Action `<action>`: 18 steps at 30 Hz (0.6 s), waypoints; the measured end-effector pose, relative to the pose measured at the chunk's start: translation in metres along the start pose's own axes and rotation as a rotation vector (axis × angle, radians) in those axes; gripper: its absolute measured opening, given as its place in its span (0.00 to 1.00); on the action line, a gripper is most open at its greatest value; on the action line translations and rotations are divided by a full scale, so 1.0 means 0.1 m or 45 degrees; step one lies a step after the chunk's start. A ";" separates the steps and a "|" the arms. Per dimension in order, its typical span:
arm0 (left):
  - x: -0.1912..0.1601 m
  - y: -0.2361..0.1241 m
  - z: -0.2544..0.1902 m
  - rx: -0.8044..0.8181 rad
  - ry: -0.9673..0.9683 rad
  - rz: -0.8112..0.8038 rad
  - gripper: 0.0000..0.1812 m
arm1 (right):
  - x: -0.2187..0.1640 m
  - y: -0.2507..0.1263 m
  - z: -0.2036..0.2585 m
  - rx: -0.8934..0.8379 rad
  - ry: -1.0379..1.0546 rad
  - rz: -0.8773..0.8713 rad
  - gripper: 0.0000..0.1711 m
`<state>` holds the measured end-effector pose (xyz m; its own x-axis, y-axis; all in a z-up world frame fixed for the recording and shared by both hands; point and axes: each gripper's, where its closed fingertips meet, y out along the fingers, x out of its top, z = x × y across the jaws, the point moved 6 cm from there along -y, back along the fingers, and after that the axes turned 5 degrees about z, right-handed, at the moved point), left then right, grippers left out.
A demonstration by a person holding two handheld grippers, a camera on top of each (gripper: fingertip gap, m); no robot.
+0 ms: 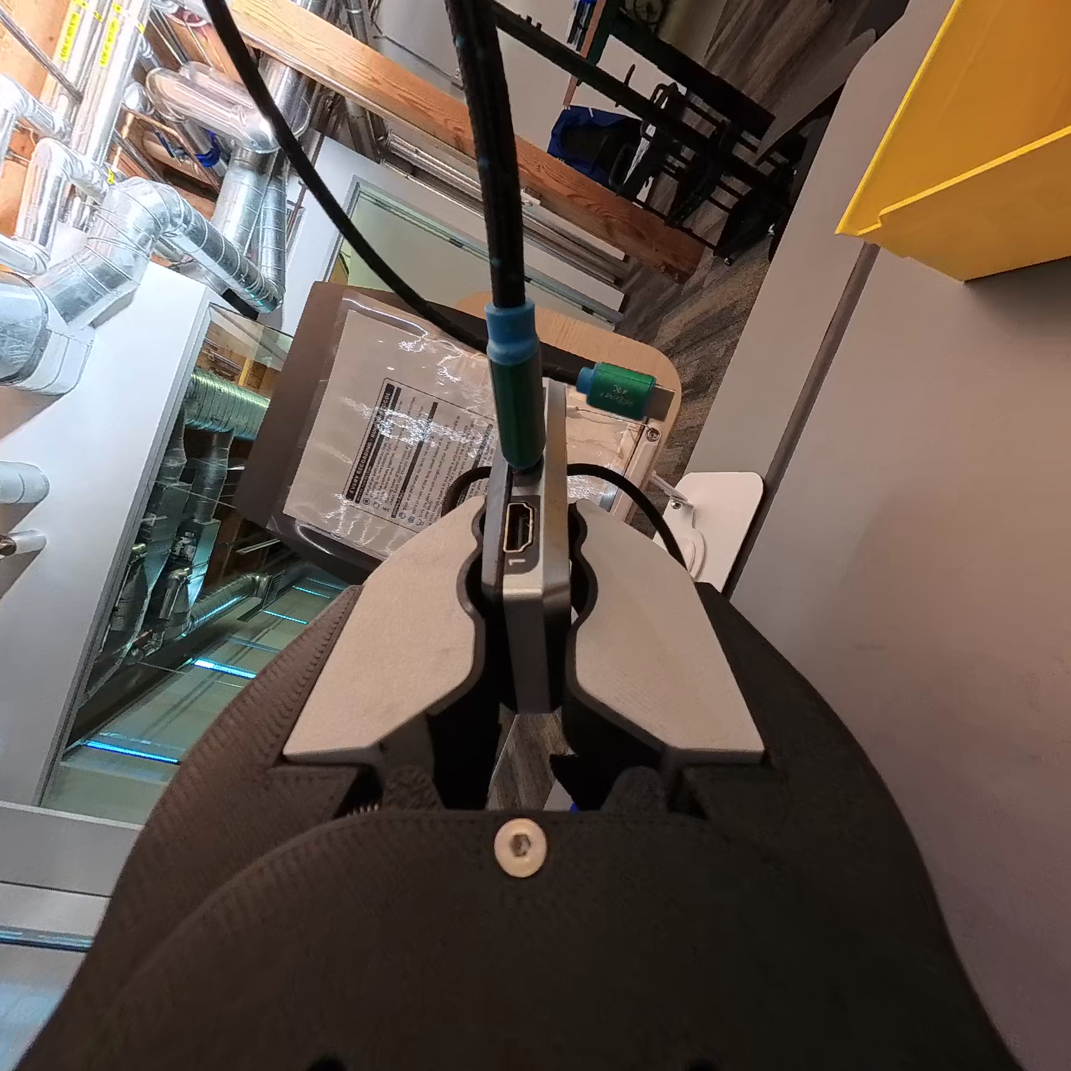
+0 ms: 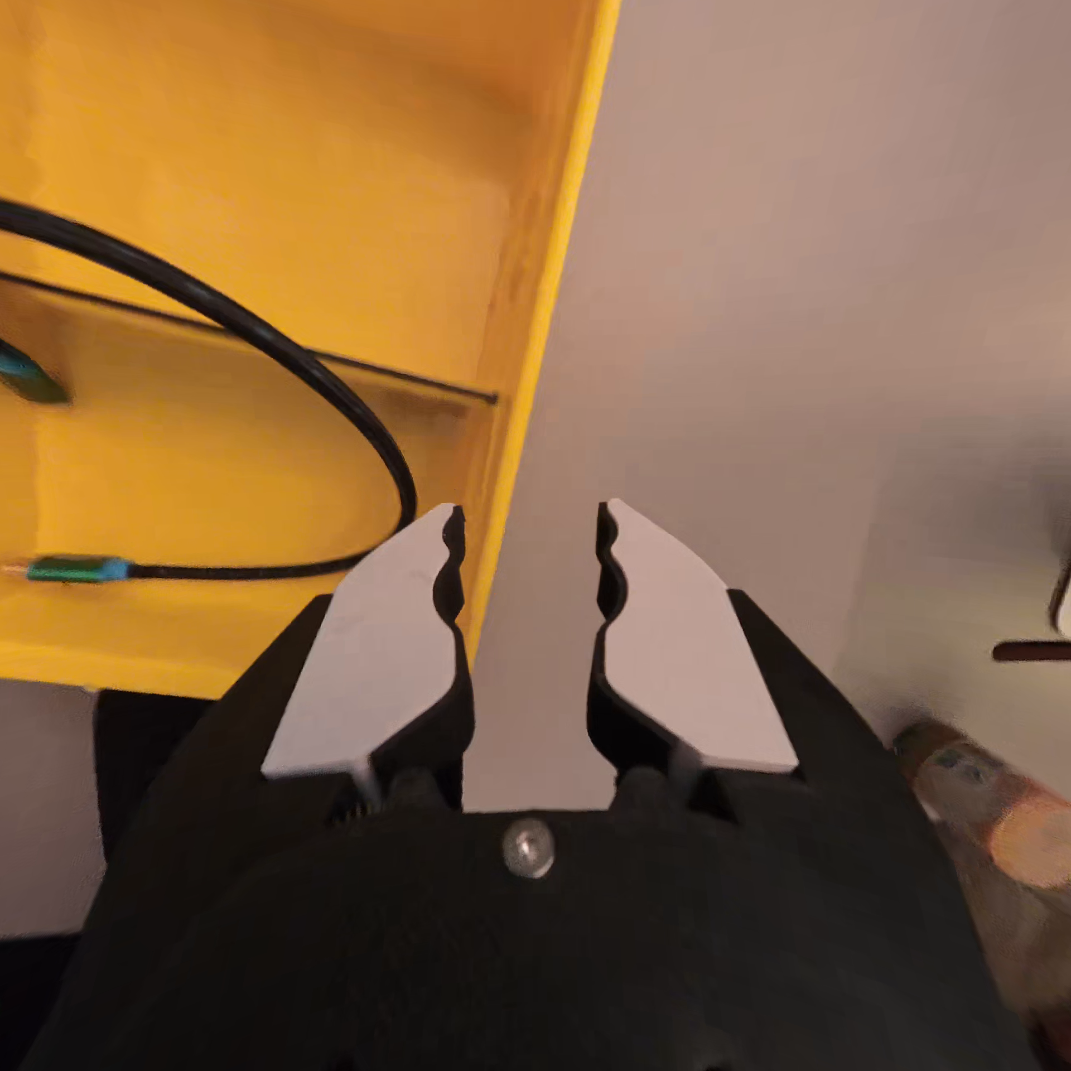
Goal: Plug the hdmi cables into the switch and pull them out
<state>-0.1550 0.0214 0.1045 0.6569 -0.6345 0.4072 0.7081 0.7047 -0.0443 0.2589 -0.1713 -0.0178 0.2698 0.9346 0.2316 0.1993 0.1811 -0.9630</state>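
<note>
**Left gripper holds the switch with one cable plugged in; right gripper empty beside the bin**

The left gripper (image 1: pixel 524 571) is clamped on the switch (image 1: pixel 530 603), a slim grey box held edge-on between its two grey fingers (image 1: pixel 423 626). The box fills the gap between the jaws and pokes out past the fingertips. On the edge of the switch facing the camera there is an empty port (image 1: pixel 517 527). Just beyond that port, a green plug (image 1: pixel 516 414) with a blue collar sits in the switch, and its braided black cable (image 1: pixel 484 156) rises away from the switch toward the top of the left wrist view. A second green plug (image 1: pixel 623 391) with a bare metal tip hangs free just to the right of the switch's far end, touching nothing that can be made out. A thin black wire (image 1: pixel 631 492) curls out from behind the switch on that same side. Behind the switch stands a board in clear plastic (image 1: pixel 371 423). Up and to the right of the switch a yellow bin (image 1: pixel 973 174) rests on the grey table (image 1: pixel 927 521).

In the right wrist view, which is slightly blurred, the right gripper (image 2: pixel 530 510) holds nothing; its jaws stand apart with a moderate gap, over the grey table (image 2: pixel 811 290). Its left fingertip overlaps the rim of the yellow bin (image 2: pixel 556 348). Inside the bin lies a black cable (image 2: pixel 324 371) in a loop, ending in a green and blue plug (image 2: pixel 75 569) near the bin's lower wall. Another green plug (image 2: pixel 29 379) shows at the bin's left edge.
</note>
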 end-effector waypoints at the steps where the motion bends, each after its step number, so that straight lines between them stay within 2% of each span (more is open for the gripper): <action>1: 0.00 0.00 0.00 -0.001 0.000 0.000 0.12 | -0.04 0.09 -0.03 0.005 0.003 0.059 0.27; 2: 0.00 0.00 0.00 -0.001 0.000 0.000 0.12 | -0.04 0.17 -0.02 0.068 0.005 0.064 0.28; 5: 0.00 0.00 0.00 0.000 0.001 0.001 0.12 | 0.01 0.31 0.04 0.312 0.097 0.086 0.08; 6: 0.00 0.00 -0.01 0.000 0.002 0.001 0.12 | 0.02 0.35 0.07 0.398 0.145 0.130 0.05; 11: 0.00 0.02 -0.03 -0.012 0.009 0.004 0.12 | 0.17 0.41 -0.04 0.390 0.348 0.053 0.03; 18: 0.00 0.04 -0.05 -0.020 0.016 0.005 0.12 | 0.25 0.45 -0.15 0.394 0.398 -0.044 0.04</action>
<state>-0.1514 0.0225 0.0993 0.6629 -0.6355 0.3958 0.7094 0.7022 -0.0606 0.2884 -0.1442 -0.0538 0.5495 0.7975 0.2492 -0.0657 0.3386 -0.9386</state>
